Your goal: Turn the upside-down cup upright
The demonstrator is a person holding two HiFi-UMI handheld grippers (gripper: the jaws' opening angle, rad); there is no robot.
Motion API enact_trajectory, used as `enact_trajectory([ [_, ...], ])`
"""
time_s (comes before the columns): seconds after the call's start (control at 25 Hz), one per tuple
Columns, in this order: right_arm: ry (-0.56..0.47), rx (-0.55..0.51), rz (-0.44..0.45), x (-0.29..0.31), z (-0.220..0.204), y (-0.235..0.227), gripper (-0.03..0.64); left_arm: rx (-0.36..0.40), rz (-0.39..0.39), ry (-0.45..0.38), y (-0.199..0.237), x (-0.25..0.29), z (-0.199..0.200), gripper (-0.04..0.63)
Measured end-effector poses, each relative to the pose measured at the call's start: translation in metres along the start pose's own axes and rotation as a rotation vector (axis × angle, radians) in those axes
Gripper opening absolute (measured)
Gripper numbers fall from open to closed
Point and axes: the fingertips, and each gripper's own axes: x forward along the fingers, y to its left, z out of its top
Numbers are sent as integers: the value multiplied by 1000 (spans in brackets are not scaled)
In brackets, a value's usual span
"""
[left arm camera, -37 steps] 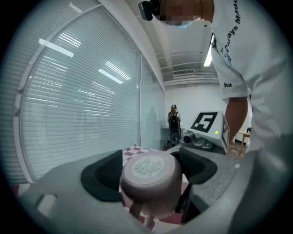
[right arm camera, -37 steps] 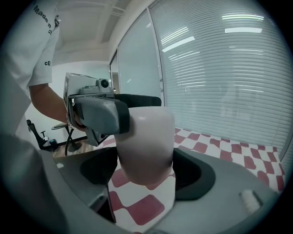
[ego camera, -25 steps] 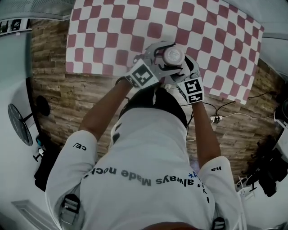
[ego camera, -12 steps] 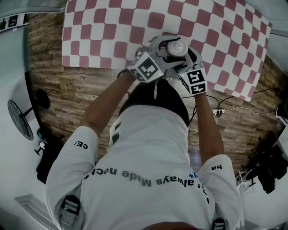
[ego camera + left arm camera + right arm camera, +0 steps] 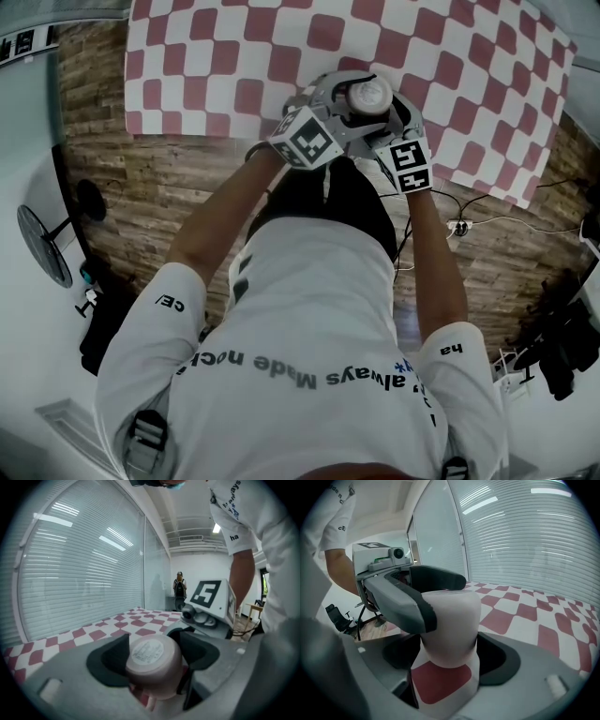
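The left hand-held gripper [image 5: 152, 645], jaws just closing, and the right hand-held gripper [image 5: 450, 654] both pinch the base-up pale pink plastic cup [image 5: 366, 94] above the red-and-white checked worktop's [image 5: 234, 56] near edge, probably to steady it for flipping.

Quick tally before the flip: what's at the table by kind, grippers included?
cup: 1, base up
checkered cloth: 1
grippers: 2, the left gripper and the right gripper, both closed on the cup; the left one's jaws have just been closing
Total: 4
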Motion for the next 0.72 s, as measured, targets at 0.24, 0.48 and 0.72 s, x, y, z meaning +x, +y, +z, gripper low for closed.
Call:
enact_trajectory([
  [0.24,-20,9,-1,2,-6,0,377,12,0,12,-5,5,-5,337],
  [0.48,-17,-10,0,3,-10,1,376,56,8,25,-10,7,-7,337],
  [0.72,-5,-25,-11,3,-13,2,377,99,32,33,-16,7,-8,337],
])
